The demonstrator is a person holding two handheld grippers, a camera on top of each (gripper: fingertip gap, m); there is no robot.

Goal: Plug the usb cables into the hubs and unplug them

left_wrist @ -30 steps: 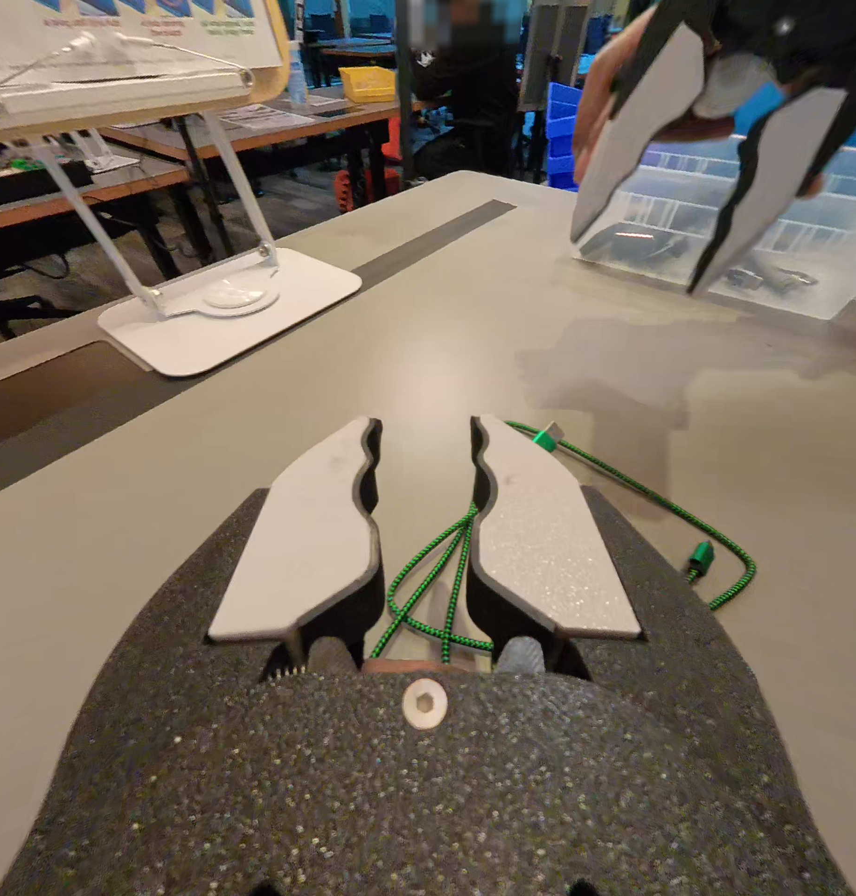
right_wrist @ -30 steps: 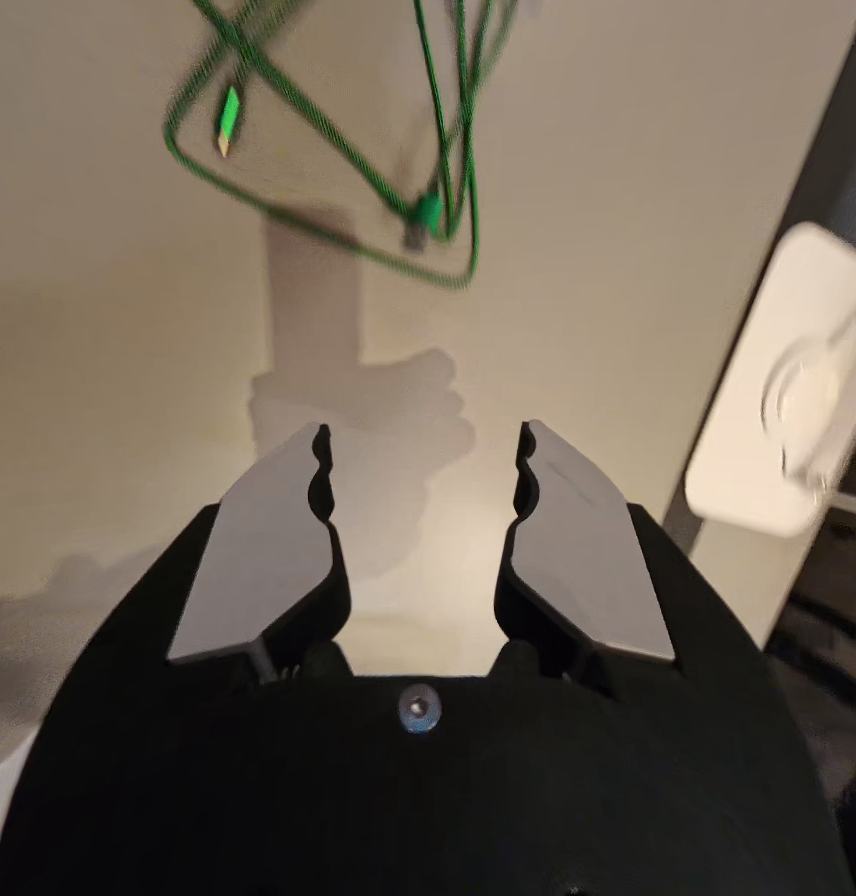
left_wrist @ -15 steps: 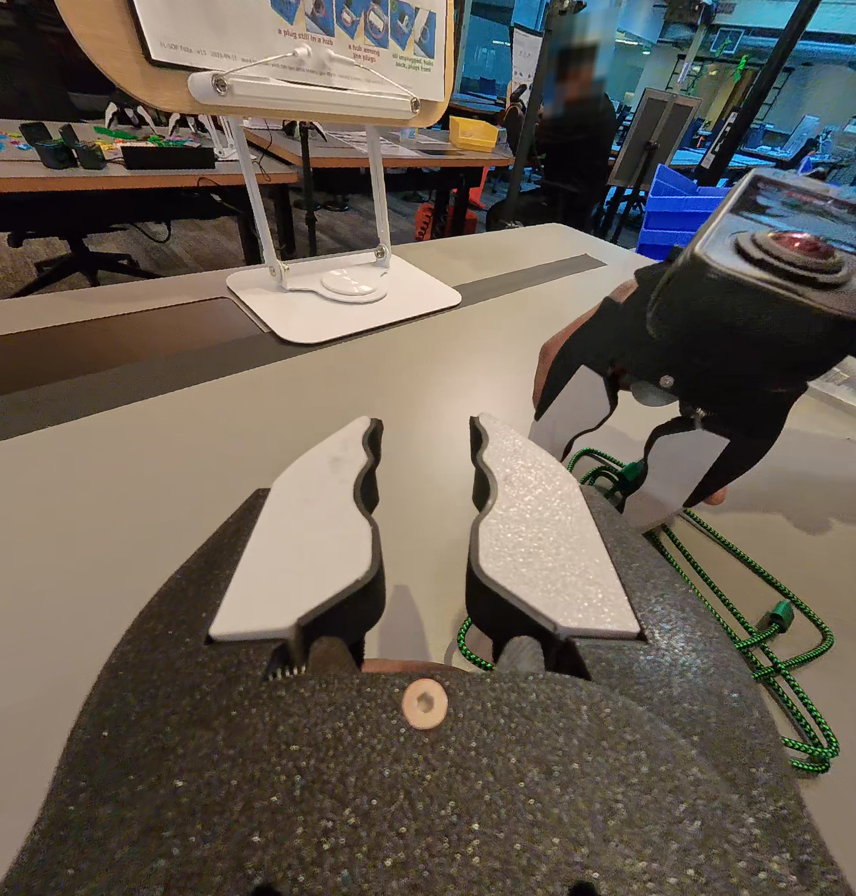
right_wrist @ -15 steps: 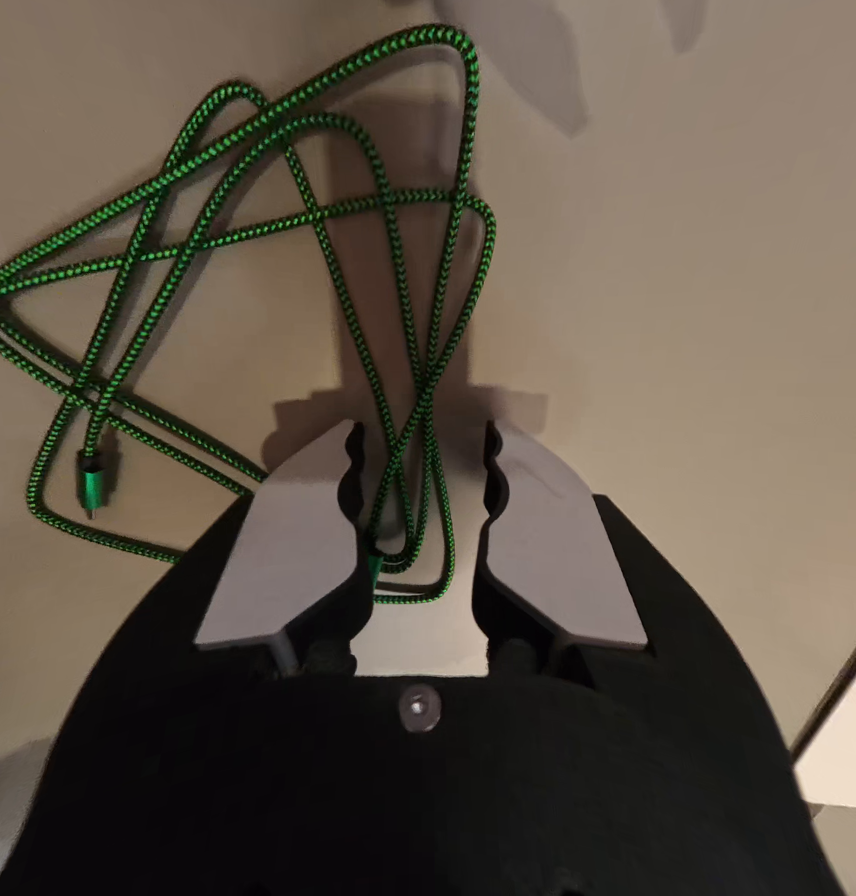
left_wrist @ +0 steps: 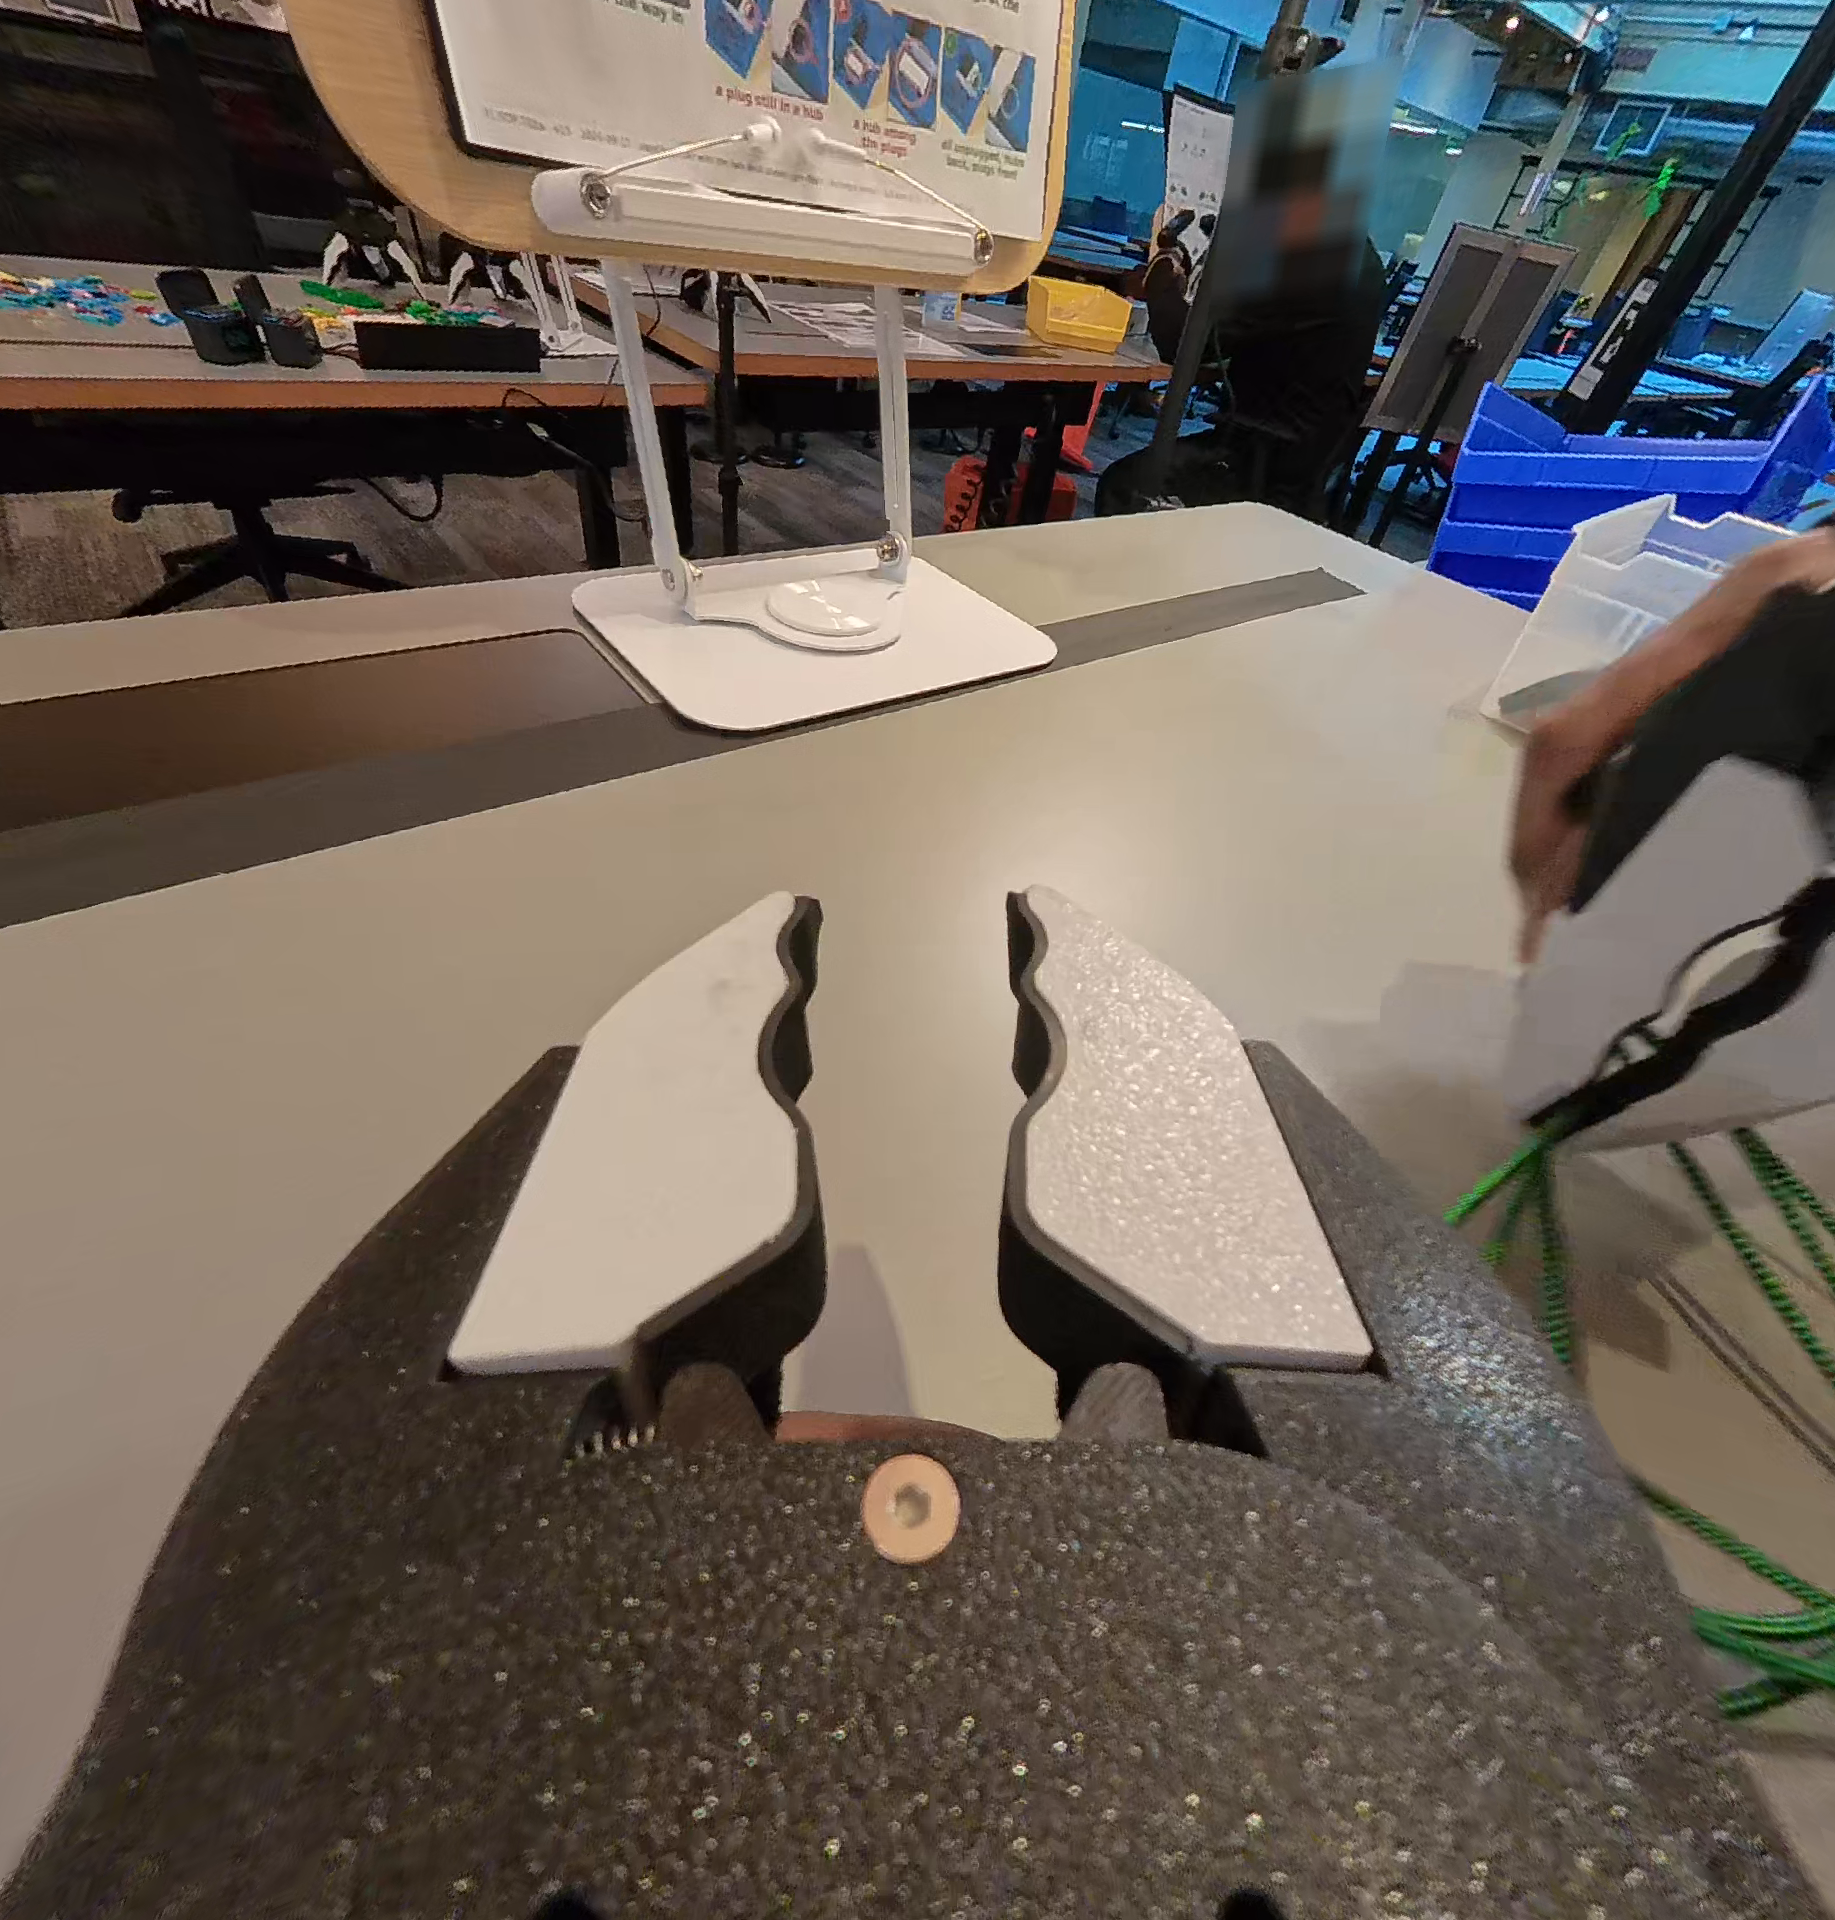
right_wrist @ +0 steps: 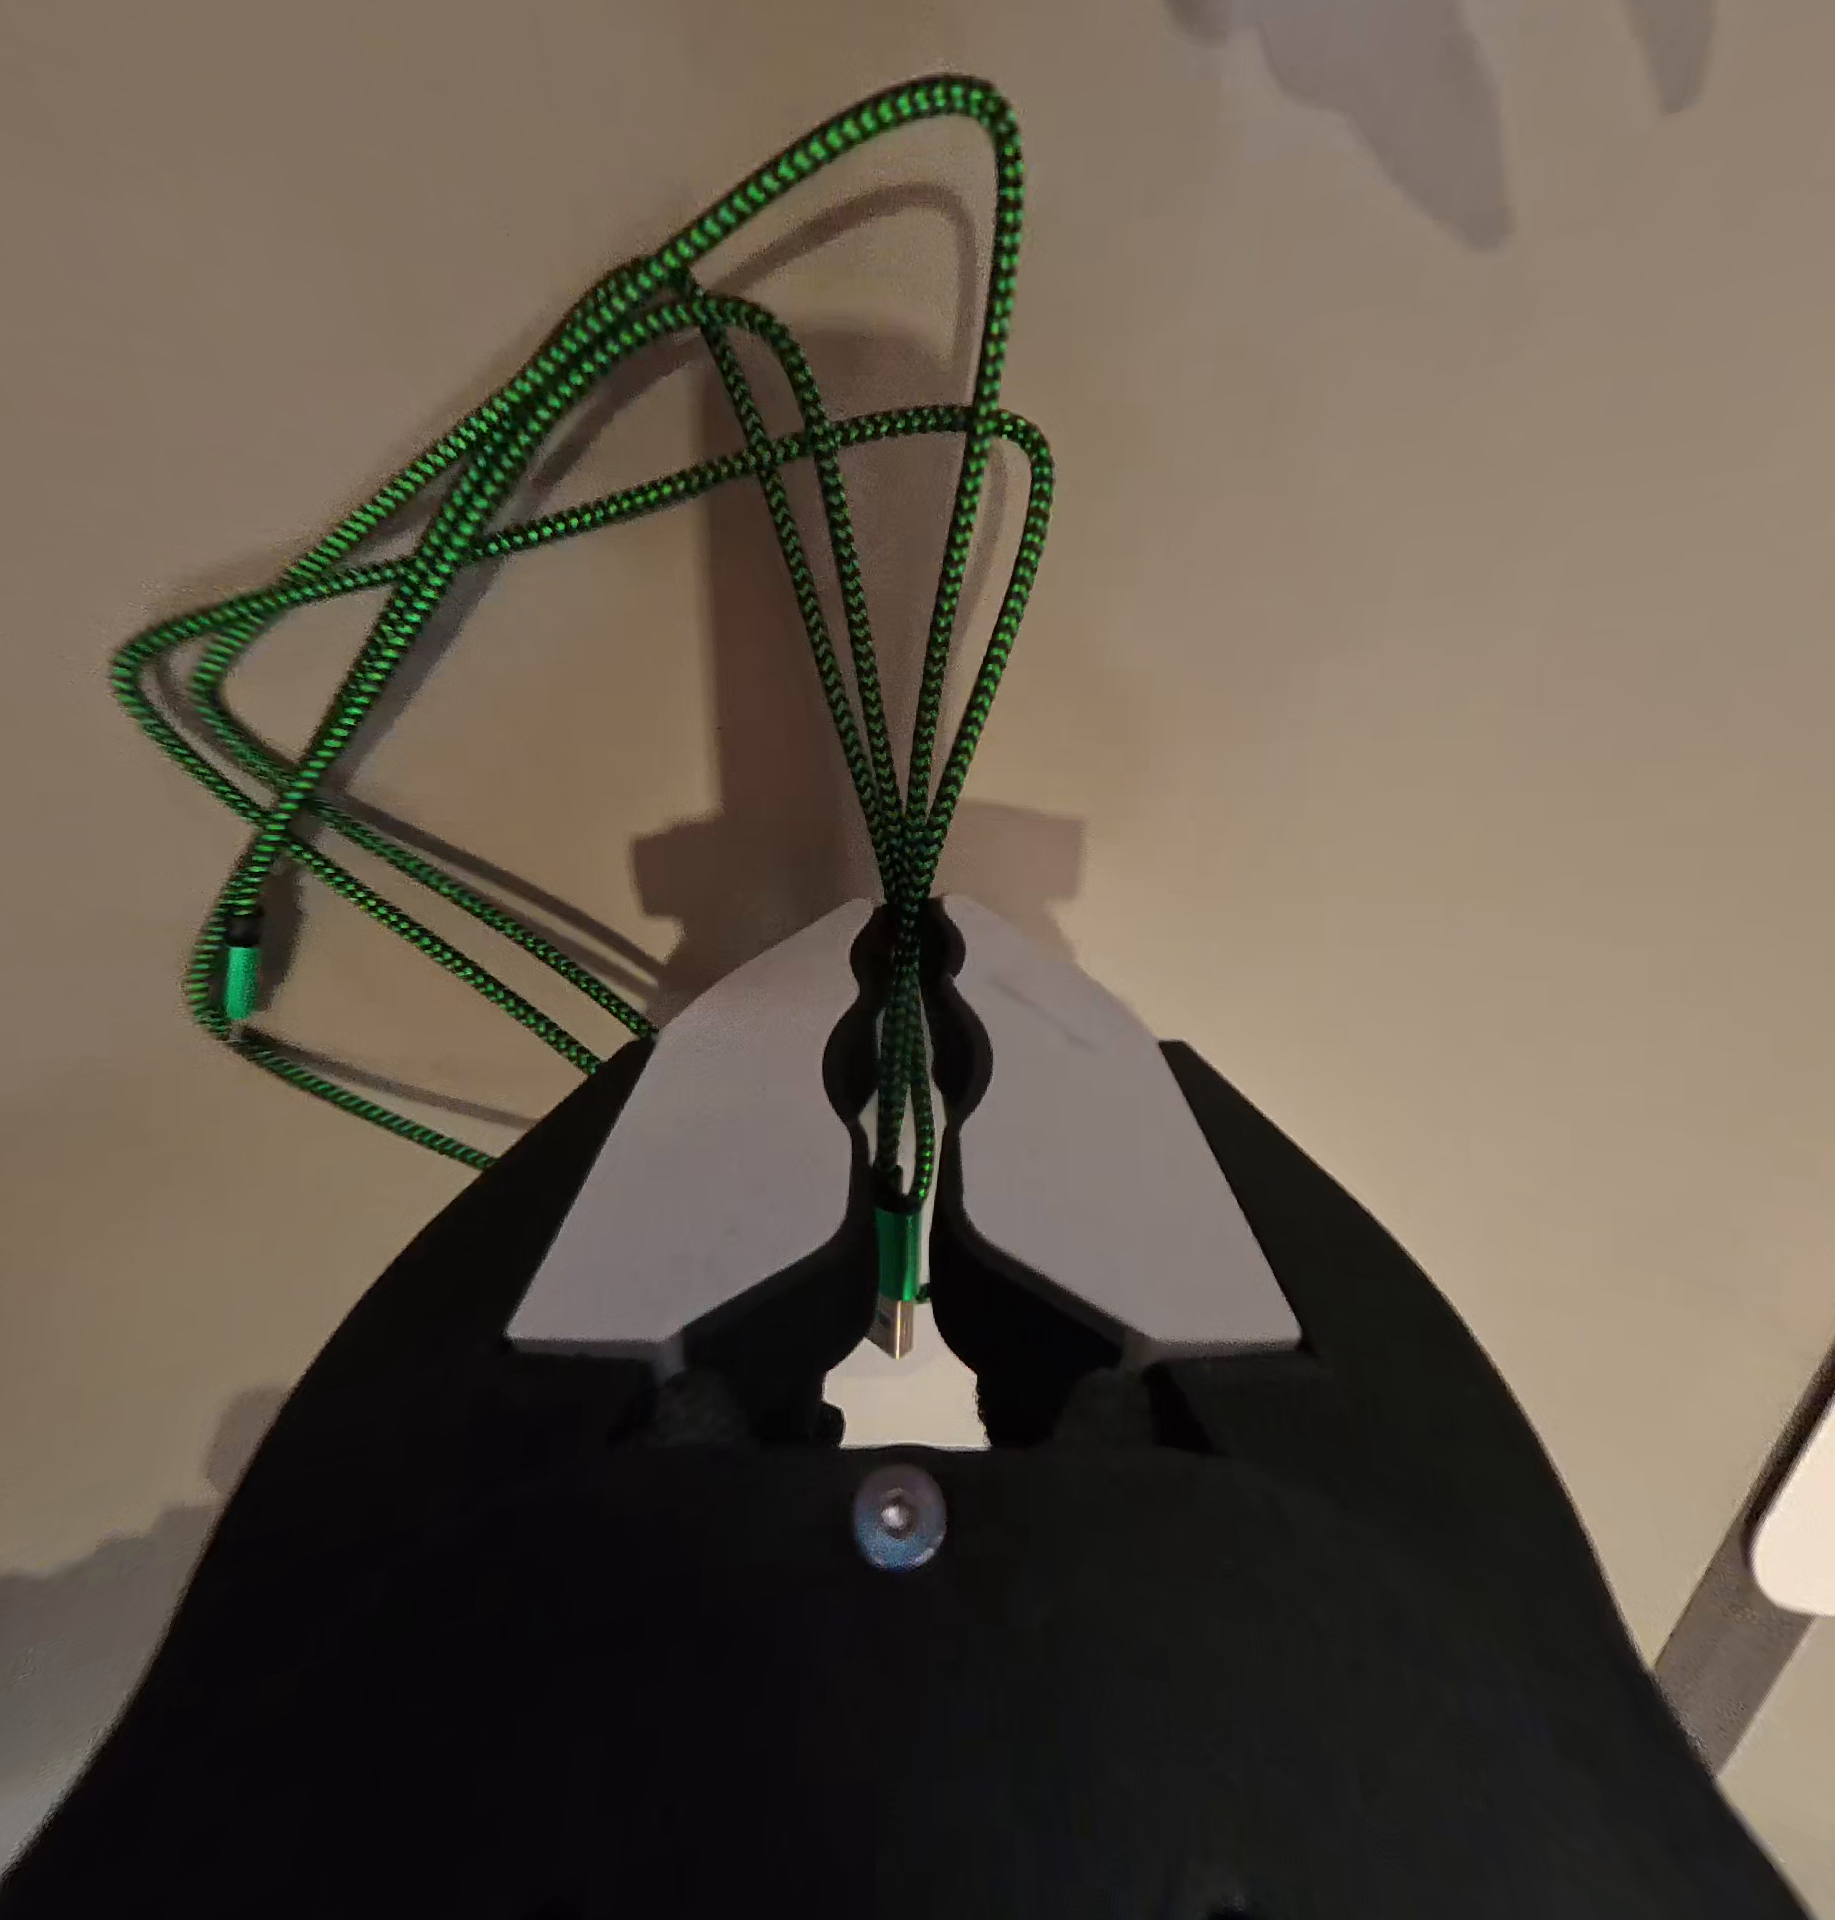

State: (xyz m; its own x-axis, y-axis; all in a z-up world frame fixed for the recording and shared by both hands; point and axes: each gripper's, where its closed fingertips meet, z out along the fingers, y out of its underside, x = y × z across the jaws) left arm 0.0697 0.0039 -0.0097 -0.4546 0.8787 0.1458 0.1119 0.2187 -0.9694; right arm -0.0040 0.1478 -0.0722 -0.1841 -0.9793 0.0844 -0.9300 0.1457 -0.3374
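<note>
A green and black braided USB cable (right_wrist: 570, 520) lies in loops on the beige table. My right gripper (right_wrist: 908, 920) is shut on several strands of it, with a green USB plug (right_wrist: 900, 1288) sitting between the jaws near their base. A second green plug (right_wrist: 240, 977) hangs at the left. In the left wrist view my right gripper (left_wrist: 1557, 1117) is at the right, lifting the cable (left_wrist: 1765, 1299). My left gripper (left_wrist: 911, 914) is open and empty over bare table. No hub is in view.
A white stand (left_wrist: 819, 644) holding an instruction board stands at the table's far side beside a dark strip (left_wrist: 269, 821). A clear plastic bin (left_wrist: 1609, 613) sits at the far right. Other tables, blue bins and a person are beyond. Some 20 cm of space lies between my two pairs of fingers.
My right gripper has closed on the cable strands and lifted them. The left wrist view has swung so that the right gripper sits farther right.
</note>
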